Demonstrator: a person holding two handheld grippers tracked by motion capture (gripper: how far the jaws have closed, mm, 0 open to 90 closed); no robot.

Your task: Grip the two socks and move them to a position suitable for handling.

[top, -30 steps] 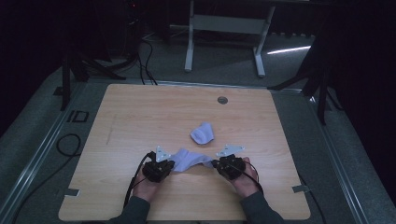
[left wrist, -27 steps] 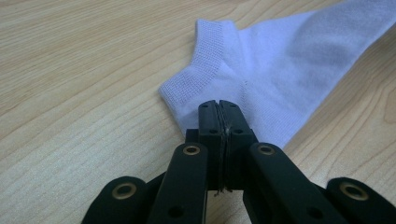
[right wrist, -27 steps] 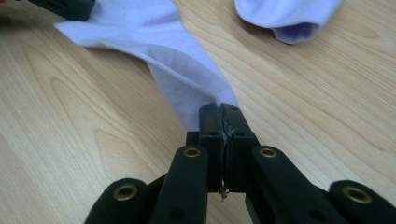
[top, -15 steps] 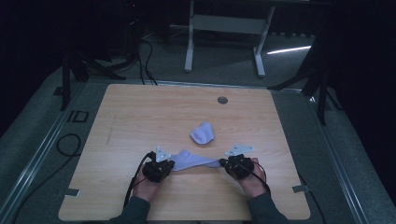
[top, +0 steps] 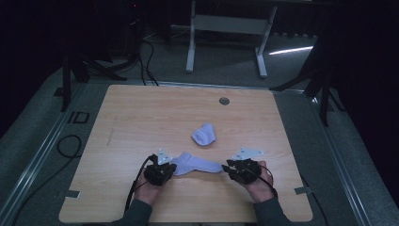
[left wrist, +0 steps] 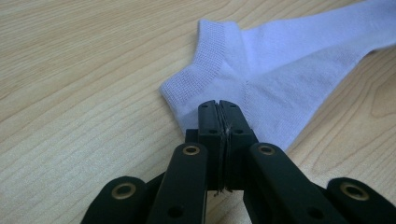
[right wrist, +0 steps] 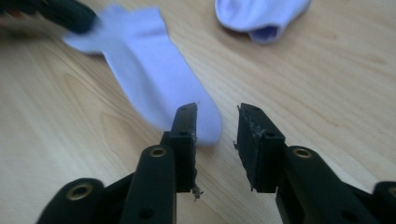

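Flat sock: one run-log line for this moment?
left hand-held gripper: shut on flat sock heel | right hand-held gripper: open at toe end | bunched sock: apart, farther up table

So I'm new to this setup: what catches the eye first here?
A white sock lies stretched flat near the table's front edge, between the two tongs. The left tongs are shut on its heel end, while the right tongs stand open at its toe. A second, crumpled sock sits just behind.

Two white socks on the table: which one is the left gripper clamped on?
The flat sock stretched between the grippers. The left gripper is shut on its cuff end. The other sock lies bunched up farther back, untouched.
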